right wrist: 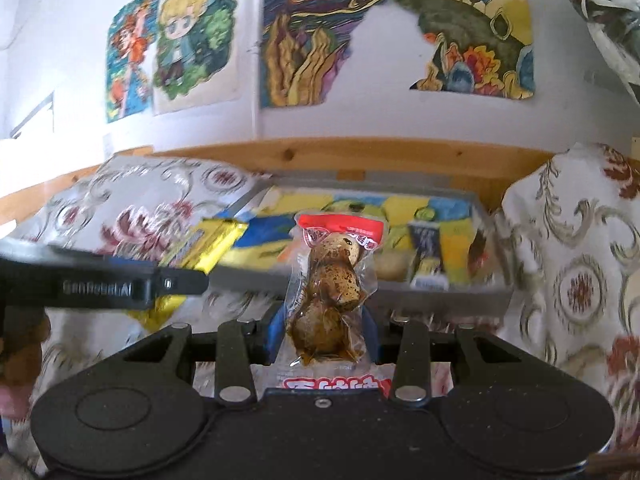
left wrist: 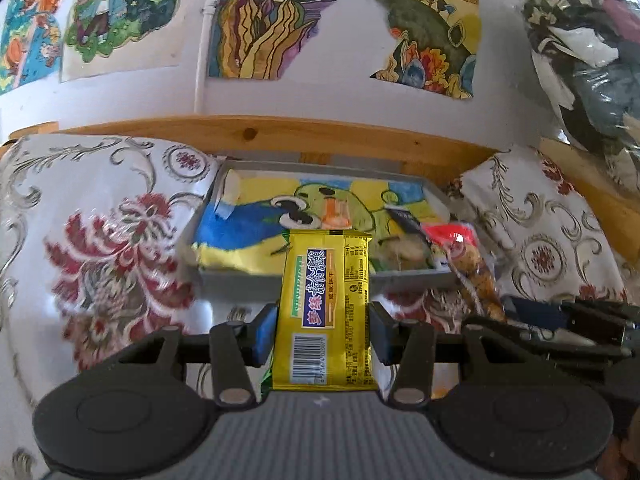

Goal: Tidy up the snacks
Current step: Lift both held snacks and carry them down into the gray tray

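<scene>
Two packets are in the air before the grey tray [left wrist: 412,278], so a slip is the main risk: the slick yellow biscuit packet [left wrist: 326,312] could slide from the left gripper [left wrist: 322,330], whose jaws pinch its sides narrowly. The right gripper [right wrist: 323,332] has its jaws closed on the lumpy quail egg pouch [right wrist: 332,288], which could twist free.
</scene>
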The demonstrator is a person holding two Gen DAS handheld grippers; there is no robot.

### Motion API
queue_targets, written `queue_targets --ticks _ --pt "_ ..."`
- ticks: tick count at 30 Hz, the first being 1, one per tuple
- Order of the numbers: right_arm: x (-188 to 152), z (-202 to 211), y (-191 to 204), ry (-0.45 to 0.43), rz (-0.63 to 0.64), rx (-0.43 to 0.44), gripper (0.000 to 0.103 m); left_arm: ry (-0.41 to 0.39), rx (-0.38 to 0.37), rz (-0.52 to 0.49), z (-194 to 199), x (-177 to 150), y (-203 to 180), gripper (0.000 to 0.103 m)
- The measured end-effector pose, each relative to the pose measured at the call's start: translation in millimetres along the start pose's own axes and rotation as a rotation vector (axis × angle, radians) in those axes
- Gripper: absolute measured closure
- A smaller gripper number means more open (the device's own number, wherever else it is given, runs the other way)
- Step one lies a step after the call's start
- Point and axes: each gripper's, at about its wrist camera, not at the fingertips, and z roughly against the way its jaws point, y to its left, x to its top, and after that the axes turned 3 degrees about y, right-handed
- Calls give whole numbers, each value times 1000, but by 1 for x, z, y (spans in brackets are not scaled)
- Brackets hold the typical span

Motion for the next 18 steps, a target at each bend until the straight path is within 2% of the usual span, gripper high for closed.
queue_targets --ticks 4,9,14,18 --pt "31 -26 -9 -18 2 -14 61 -33 7 -9 -25 20 6 51" --pt "63 -60 -17 -19 -4 -38 61 -65 20 57 -61 44 21 51" --pt "78 -90 -19 -7 31 -71 61 -87 38 95 -88 57 33 51" --pt "84 -114 -22 13 36 -95 61 -76 62 81 -110 64 37 51"
